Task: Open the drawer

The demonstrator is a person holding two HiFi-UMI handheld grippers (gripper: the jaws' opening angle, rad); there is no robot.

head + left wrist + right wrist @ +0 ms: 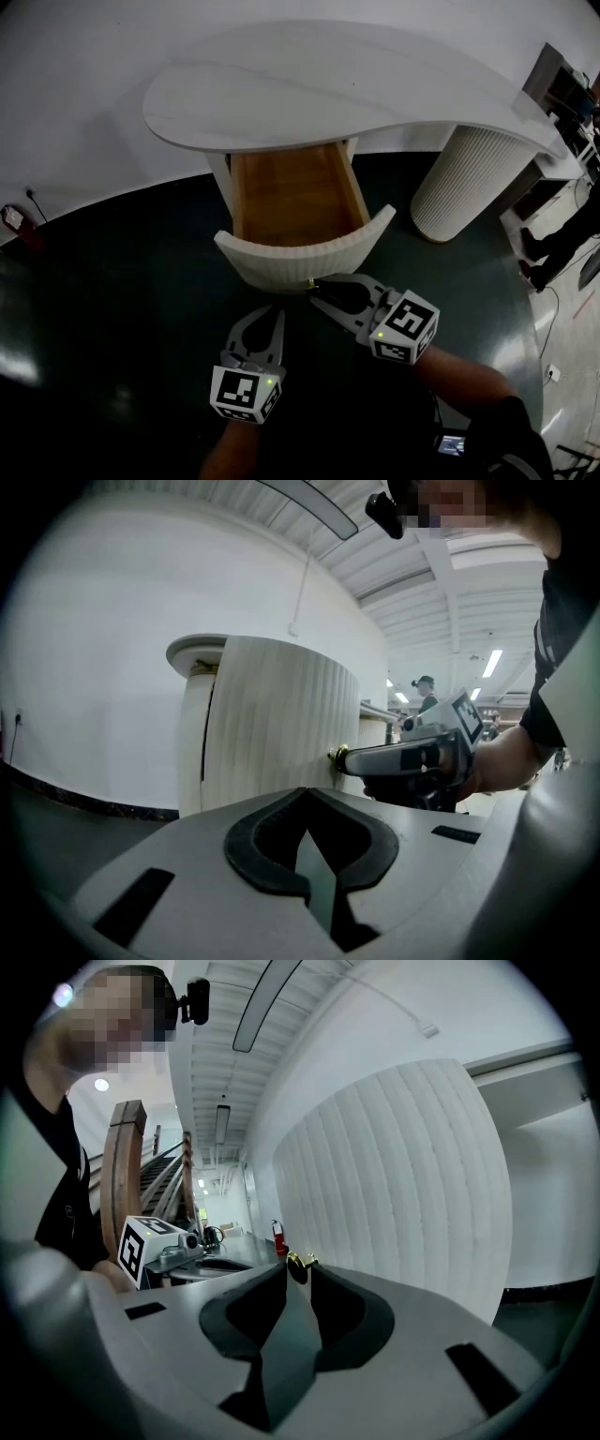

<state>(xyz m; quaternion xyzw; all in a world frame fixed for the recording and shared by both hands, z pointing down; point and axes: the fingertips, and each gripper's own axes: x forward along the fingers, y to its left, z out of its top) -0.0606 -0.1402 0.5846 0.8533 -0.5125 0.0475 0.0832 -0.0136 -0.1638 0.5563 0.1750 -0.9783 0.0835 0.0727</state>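
The white ribbed drawer (300, 255) stands pulled out from under the white tabletop (328, 80), and its bare wooden inside (295, 197) shows. A small brass knob (310, 282) sits on the curved front. My right gripper (317, 287) is shut on that knob; in the right gripper view the knob (298, 1264) sits pinched between the tips of the right gripper (298, 1275). My left gripper (274, 313) hangs a little short of the drawer front, shut and holding nothing. In the left gripper view its tips (305, 797) meet, with the drawer front (281, 724) and the knob (339, 756) beyond.
A ribbed white pedestal (464, 183) holds up the table's right end. A person's legs (553, 246) stand at the far right on the dark floor (112, 281). A small red object (14, 220) lies by the white wall at left. Another person (427, 692) stands far off.
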